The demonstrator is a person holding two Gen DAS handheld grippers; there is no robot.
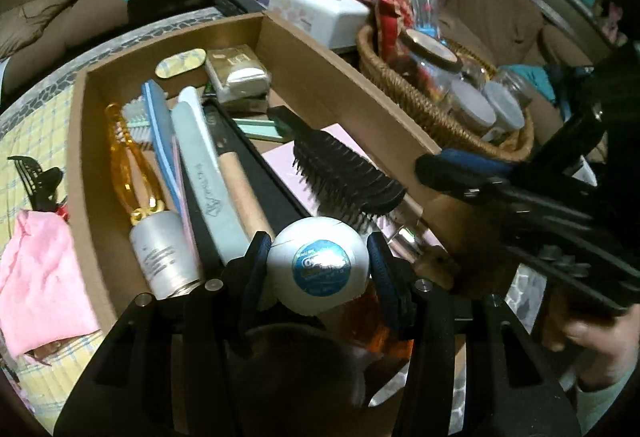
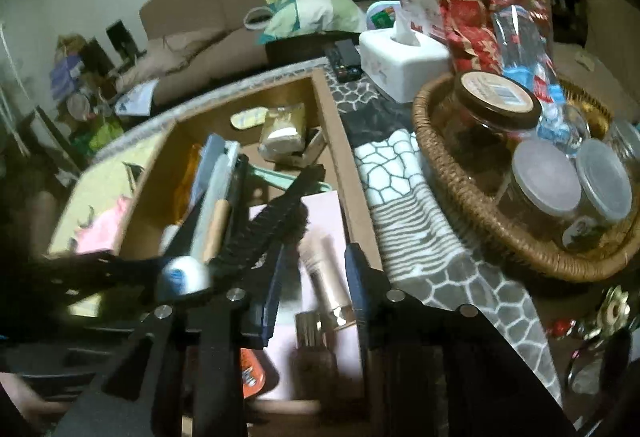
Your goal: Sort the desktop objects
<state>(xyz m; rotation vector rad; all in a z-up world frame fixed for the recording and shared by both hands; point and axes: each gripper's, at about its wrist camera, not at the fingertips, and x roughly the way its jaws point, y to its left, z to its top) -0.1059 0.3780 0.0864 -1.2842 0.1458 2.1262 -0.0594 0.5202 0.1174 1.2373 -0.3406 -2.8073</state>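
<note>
Your left hand-held gripper (image 1: 318, 267) held a white ball (image 1: 318, 266) tight, just above the cardboard box (image 1: 320, 57). Your right hand-held gripper (image 2: 312, 285) was a little open, holding nothing, over that box.

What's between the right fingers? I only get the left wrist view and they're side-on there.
Observer: Nothing. In the right wrist view the right gripper has its fingers apart and the gap is empty.
Operator: What's under it?
Observer: A rose-gold tube, lying on a pink sheet inside the cardboard box.
Operator: Anything on the table right of the basket?
Observer: Yes, some small trinkets sit just past the wicker basket. They're too blurred to identify.
</note>
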